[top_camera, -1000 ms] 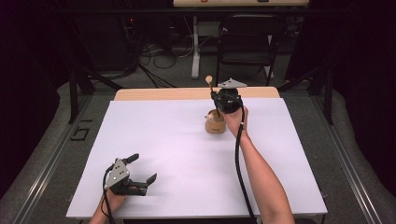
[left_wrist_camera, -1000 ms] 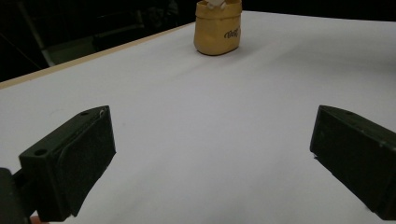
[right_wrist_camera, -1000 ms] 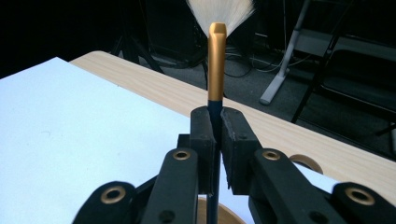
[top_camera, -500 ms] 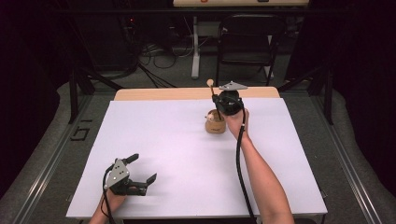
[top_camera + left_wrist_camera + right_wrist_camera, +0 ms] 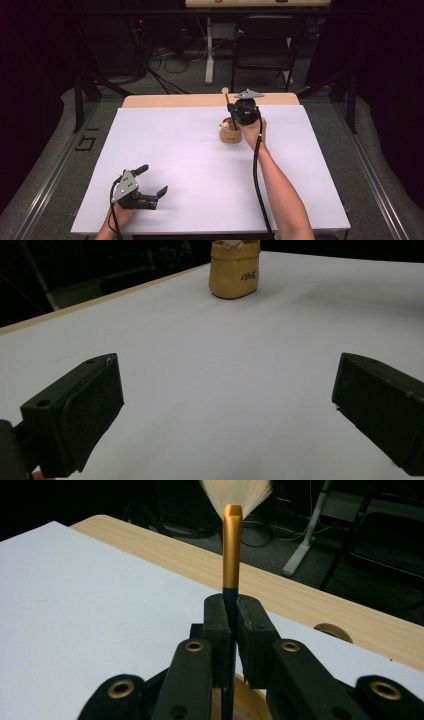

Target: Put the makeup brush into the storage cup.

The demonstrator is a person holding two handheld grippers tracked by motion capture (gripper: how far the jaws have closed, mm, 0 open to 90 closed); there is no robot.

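Right claw [image 5: 232, 630] gripping brush [image 5: 232, 550] above tan pouch [image 5: 230, 132]; left claw [image 5: 150, 192] resting released on bench [image 5: 190, 160].

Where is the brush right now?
In the high view, the brush is at the table's far right-centre, clamped in the right gripper just above the tan pouch.

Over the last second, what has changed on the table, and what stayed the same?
Almost nothing moved. The right gripper stays shut on the makeup brush, bristles up, above the small tan pouch, with at most a slight shift. The left gripper stays open and resting on the white table cover near the person. The pouch has not moved.
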